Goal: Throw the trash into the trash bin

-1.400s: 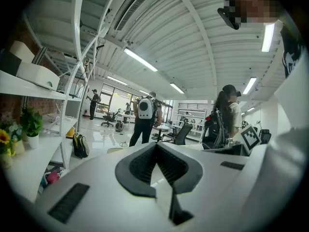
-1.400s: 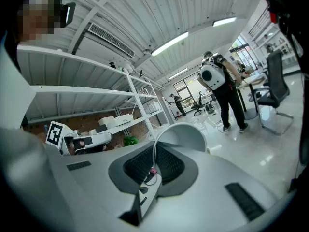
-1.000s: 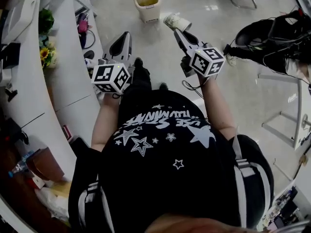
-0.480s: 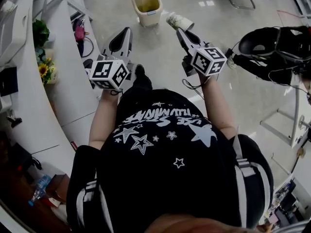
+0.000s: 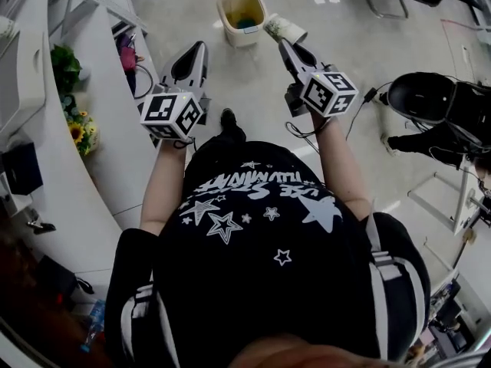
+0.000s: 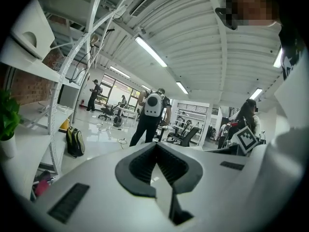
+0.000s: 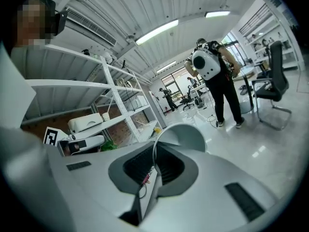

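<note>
A cream, open trash bin stands on the floor at the top of the head view, with something blue and yellow inside. My right gripper is shut on the rim of a white paper cup, which hangs just right of the bin. In the right gripper view the cup stands up from the tips of the right gripper. My left gripper is level with it, to the lower left of the bin. In its own view the left gripper is shut with nothing between its jaws.
A curved white desk with flowers runs along the left. A black office chair lies on the floor at the right. White shelf racks, a backpack and a standing person are ahead.
The bin has come closer and lower in the head view as both grippers moved toward it. The cup stays in the right gripper. The desk and chair have slid back.
</note>
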`<action>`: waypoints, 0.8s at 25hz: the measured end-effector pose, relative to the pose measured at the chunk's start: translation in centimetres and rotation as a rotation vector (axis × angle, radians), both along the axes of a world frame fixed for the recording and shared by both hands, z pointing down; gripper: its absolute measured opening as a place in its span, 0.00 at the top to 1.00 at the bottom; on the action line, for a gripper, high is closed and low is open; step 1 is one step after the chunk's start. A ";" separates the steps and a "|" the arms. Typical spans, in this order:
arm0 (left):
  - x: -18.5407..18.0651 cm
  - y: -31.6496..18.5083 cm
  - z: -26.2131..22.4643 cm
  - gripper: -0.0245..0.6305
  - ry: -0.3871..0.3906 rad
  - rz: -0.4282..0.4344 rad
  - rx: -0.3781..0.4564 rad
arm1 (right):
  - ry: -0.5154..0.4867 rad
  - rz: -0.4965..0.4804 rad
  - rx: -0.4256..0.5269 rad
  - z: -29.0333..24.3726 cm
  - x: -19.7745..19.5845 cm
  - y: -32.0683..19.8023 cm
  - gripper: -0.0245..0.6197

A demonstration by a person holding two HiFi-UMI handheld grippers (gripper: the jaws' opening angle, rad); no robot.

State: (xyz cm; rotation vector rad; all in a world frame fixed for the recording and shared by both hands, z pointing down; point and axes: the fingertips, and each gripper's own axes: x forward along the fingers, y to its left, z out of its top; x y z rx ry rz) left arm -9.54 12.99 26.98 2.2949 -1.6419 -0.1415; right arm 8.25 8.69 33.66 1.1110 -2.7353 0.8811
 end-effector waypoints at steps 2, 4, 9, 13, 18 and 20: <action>-1.2 -1.0 0.5 0.95 0.012 0.005 -0.011 | 0.011 0.016 -0.013 0.5 -0.9 -1.0 0.94; -2.3 -2.0 1.0 0.95 0.029 0.012 -0.023 | 0.019 0.037 -0.024 0.8 -1.7 -1.9 0.94; -4.5 -4.2 1.8 0.95 0.063 0.037 -0.038 | 0.018 0.084 -0.033 1.0 -3.1 -3.5 0.94; -4.2 -6.0 2.5 0.95 0.058 0.072 -0.054 | 0.033 0.110 -0.046 1.5 -3.0 -4.3 0.94; -2.8 -8.8 2.9 0.95 0.033 0.109 -0.051 | 0.036 0.112 -0.058 2.2 -2.6 -7.0 0.94; -2.5 -10.0 3.1 0.95 0.029 0.104 -0.055 | 0.038 0.097 -0.067 2.7 -2.7 -8.3 0.94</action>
